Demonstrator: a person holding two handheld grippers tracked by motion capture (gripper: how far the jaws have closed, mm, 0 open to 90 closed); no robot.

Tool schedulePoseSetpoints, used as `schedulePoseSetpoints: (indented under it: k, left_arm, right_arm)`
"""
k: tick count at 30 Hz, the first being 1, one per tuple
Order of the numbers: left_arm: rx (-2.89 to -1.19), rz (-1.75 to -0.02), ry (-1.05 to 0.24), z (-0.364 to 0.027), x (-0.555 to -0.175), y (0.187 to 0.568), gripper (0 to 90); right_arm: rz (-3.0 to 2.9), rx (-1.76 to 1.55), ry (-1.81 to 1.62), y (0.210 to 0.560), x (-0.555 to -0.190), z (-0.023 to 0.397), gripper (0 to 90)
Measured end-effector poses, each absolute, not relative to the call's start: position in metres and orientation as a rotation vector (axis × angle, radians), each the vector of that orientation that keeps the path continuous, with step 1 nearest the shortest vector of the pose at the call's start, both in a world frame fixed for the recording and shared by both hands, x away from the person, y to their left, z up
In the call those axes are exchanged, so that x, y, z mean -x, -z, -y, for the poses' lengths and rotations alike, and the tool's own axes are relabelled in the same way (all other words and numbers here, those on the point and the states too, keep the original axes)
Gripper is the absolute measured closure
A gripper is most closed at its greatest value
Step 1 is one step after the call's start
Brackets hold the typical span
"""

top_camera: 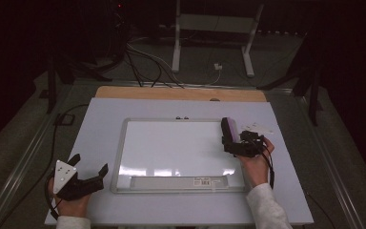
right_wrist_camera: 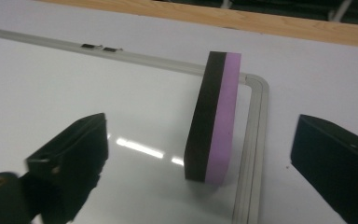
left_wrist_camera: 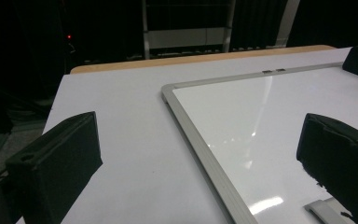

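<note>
Resting near the surface's (top_camera: 100, 210) front left corner, the left claw (top_camera: 89, 164) gapes wide and empty just beside the whiteboard (top_camera: 171, 148), while on the board's right edge an eraser (top_camera: 229, 130) stands on its side between the right claw's (top_camera: 232, 143) wide-open jaws, untouched.

No readable text. Small barcode-type label (top_camera: 203, 181) on whiteboard tray (top_camera: 171, 182), print too small to read. No brands, numbers, signs legible elsewhere.
</note>
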State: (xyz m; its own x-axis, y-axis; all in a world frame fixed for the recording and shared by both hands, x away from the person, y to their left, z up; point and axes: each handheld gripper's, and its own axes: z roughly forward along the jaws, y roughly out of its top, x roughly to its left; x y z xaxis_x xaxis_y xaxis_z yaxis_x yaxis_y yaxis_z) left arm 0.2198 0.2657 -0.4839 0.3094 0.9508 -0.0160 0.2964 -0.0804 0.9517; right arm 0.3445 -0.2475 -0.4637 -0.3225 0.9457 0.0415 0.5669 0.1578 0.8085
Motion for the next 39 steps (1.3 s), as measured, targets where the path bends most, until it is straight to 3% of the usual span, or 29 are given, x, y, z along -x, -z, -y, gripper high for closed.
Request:
schedulePoseSetpoints:
  k: [21,39]
  left_arm:
    - [-1.604,-1.169,-0.823,-0.266,-0.222,0.483,0.6]
    - [-1.583,-1.166,-0.822,-0.265,-0.227,0.48,0.6]
  right_arm:
    - [-1.906,-1.353,-1.179,0.468,-0.279,0.296,0.1]
    - [-1.825,-1.315,-1.234,0.474,-0.258,0.31,0.2]
